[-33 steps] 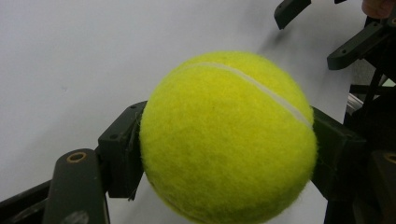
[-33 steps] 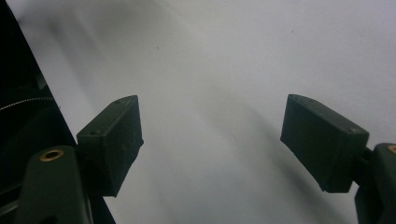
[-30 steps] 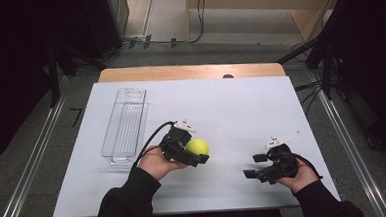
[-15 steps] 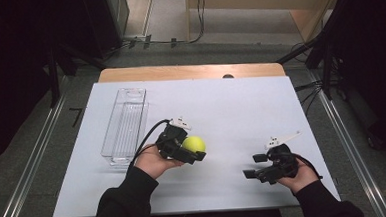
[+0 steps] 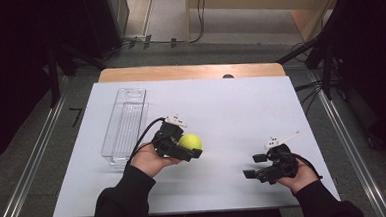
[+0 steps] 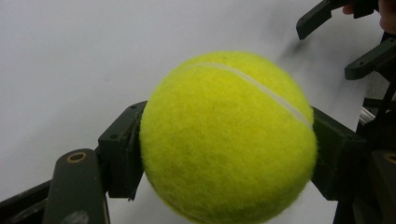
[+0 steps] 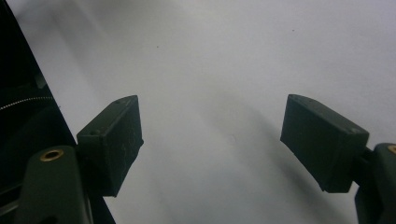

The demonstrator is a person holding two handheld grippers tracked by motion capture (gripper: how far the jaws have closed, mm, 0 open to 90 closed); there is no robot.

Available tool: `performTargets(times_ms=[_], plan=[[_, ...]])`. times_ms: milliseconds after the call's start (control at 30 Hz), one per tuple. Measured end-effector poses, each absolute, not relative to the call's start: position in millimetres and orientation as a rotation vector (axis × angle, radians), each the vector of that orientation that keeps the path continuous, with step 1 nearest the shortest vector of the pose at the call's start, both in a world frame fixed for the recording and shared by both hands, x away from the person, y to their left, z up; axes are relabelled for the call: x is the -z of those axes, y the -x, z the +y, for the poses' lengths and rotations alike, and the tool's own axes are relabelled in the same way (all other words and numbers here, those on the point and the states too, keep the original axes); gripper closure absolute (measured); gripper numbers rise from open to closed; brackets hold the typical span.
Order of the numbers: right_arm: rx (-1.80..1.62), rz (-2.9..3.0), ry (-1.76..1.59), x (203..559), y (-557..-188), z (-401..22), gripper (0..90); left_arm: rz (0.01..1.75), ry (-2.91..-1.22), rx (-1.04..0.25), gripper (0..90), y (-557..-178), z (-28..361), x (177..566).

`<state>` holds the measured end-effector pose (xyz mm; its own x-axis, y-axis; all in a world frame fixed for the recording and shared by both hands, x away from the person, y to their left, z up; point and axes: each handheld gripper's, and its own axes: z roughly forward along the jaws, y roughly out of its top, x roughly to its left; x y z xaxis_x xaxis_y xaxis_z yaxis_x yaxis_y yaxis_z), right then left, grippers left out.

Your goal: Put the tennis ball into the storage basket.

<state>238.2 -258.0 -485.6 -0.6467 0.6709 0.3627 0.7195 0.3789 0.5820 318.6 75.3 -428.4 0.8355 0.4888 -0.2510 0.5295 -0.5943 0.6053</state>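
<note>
The left tongs [image 5: 187,150] were clamped on the yellow tennis ball [image 5: 189,141], one pad [image 6: 122,150] pressing each side. Since a second ago the ball had slid a little toward the clear plastic box [image 5: 125,123], so it looked like the ball was on its way there. The ball sat right between the pads, just above the white bench [image 5: 231,106], beside the box but not in it. The right tongs [image 5: 255,166] waited well apart from the ball, wide apart with nothing in them.
</note>
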Motion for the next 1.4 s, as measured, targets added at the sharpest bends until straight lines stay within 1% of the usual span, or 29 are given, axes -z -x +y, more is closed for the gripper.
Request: performTargets(times_ms=[833, 1400], plan=[[1.134, -2.557, 1.289, 486, -238, -259, 18.6, 0.807, -2.285, 0.079, 26.4, -327, 93, 419], [1.131, -2.557, 1.289, 486, -238, -259, 18.6, 0.842, -2.279, 0.059, 26.4, -330, 106, 410]])
